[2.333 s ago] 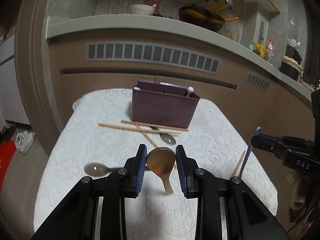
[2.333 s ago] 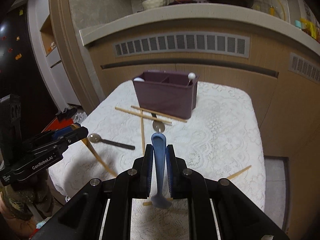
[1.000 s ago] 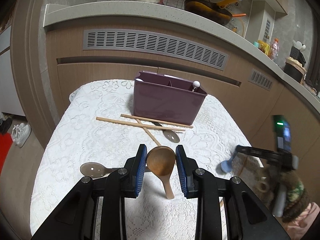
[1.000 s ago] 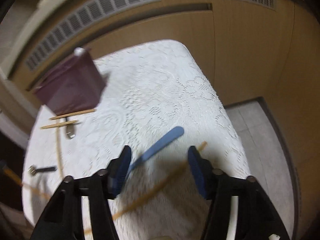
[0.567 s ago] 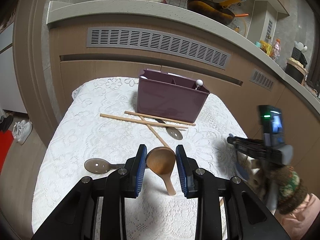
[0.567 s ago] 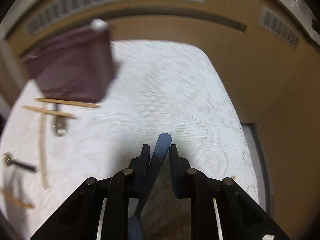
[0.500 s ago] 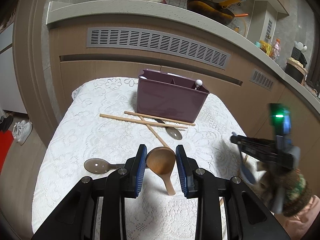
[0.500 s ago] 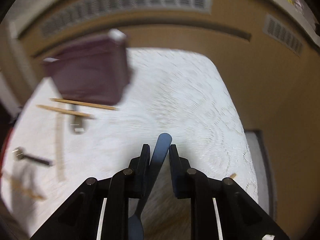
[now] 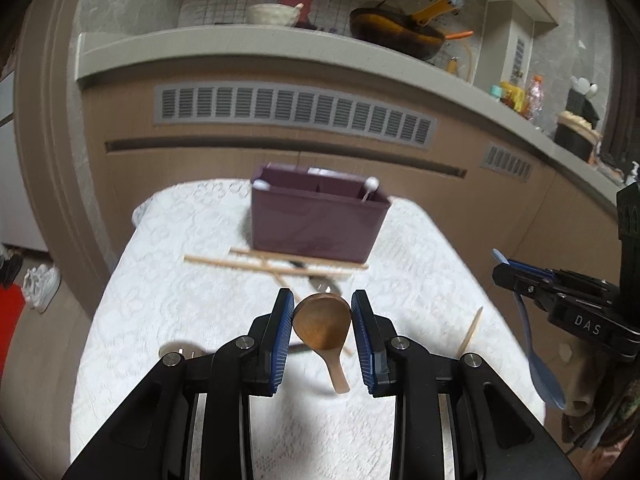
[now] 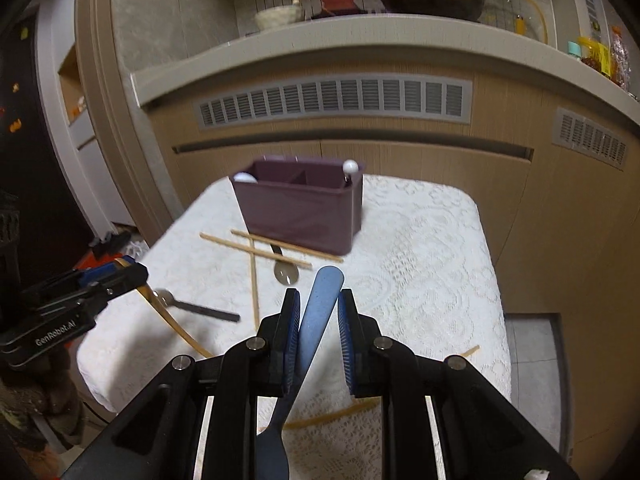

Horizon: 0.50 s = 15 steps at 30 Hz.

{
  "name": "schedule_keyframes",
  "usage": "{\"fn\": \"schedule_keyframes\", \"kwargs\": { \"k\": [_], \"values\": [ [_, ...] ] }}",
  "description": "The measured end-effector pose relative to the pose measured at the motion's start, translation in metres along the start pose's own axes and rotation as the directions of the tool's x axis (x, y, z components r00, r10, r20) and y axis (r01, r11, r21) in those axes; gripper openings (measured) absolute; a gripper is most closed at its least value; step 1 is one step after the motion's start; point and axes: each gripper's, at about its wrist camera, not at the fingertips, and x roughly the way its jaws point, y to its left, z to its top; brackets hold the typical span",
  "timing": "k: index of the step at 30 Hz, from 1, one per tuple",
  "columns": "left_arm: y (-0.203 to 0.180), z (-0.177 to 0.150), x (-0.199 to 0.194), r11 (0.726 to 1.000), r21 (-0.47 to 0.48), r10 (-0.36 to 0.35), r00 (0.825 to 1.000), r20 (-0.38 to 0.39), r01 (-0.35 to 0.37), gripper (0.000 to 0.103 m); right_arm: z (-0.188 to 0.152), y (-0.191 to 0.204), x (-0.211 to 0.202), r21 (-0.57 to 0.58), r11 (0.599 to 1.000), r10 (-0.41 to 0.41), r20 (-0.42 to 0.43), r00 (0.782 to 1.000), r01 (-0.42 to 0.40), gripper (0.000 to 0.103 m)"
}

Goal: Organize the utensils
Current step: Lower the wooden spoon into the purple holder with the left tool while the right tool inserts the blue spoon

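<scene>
My left gripper (image 9: 322, 320) is shut on the bowl of a wooden spoon (image 9: 322, 326), whose handle hangs down above the white lace tablecloth (image 9: 200, 280). My right gripper (image 10: 319, 320) is shut on the handle of a blue spoon (image 10: 320, 304), its bowl hanging below the fingers. From the left wrist view the right gripper (image 9: 520, 276) and the blue spoon (image 9: 538, 360) are at the right edge. A purple divided organizer (image 9: 316, 220) (image 10: 300, 212) stands at the table's far end, holding two white-tipped utensils.
Crossed chopsticks (image 10: 272, 250) and a metal spoon (image 10: 286, 272) lie in front of the organizer. A dark-handled spoon (image 10: 192, 306) lies on the left, and a single chopstick (image 9: 470, 330) near the right edge. A wooden counter front (image 10: 360, 152) rises behind the table.
The right gripper closed on the blue spoon lying on the cloth, lifted it and swung round to face the organizer. The left gripper rose a little with the wooden spoon.
</scene>
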Motion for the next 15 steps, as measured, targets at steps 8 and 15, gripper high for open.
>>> {"fn": "schedule_keyframes", "kwargs": {
  "k": [8, 15],
  "values": [
    [-0.013, 0.14, -0.041, 0.991, 0.132, -0.044, 0.973, 0.225, 0.015, 0.031, 0.107, 0.021, -0.05, -0.118, 0.986, -0.077, 0.313, 0.947, 0.119, 0.018],
    [-0.012, 0.208, -0.006, 0.978, 0.201, -0.009, 0.955, 0.297, -0.054, 0.031, 0.189, 0.023, -0.026, -0.117, 0.977, -0.106, 0.453, 0.885, 0.177, 0.018]
  ]
}}
